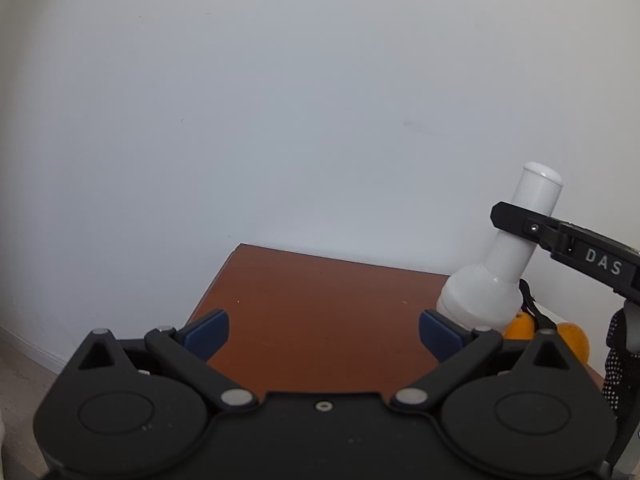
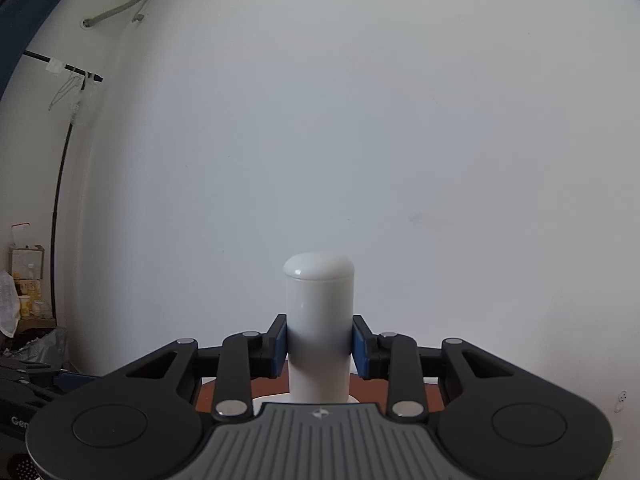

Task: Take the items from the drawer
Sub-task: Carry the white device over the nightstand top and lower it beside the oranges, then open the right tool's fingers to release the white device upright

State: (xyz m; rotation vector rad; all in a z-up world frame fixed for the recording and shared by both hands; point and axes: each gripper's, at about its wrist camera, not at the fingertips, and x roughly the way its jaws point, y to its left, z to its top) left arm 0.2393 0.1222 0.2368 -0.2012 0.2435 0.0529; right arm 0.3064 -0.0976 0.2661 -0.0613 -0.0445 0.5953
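White bottle [image 1: 486, 280] first, as the left wrist view shows it: it hangs above the right side of the brown counter [image 1: 312, 300], its long neck up and leaning slightly to the right, its wide body lowest. The right claw [image 1: 520, 220] comes in from the right edge of the picture and clamps the neck below the rounded cap. Two oranges [image 1: 520, 326] sit low behind the bottle's body, at the counter's far right. The left claw [image 1: 324, 332] is empty, its blue pads spread wide with only bare counter between them; the bottle lies just off its right pad (whether they touch I cannot tell, since the body overlaps the pad in this view).

In the right wrist view, the white bottle [image 2: 319, 320] stands straight up the middle of the picture, its long axis crossing the claw's pointing line. The right claw [image 2: 319, 346] is closed on the neck, one blue pad pressed on each side. A strip of counter [image 2: 432, 396] shows underneath.

The right hand already has the bottle, so I judge the coming move to be a set-down onto the counter below; the drawer itself is in neither view.
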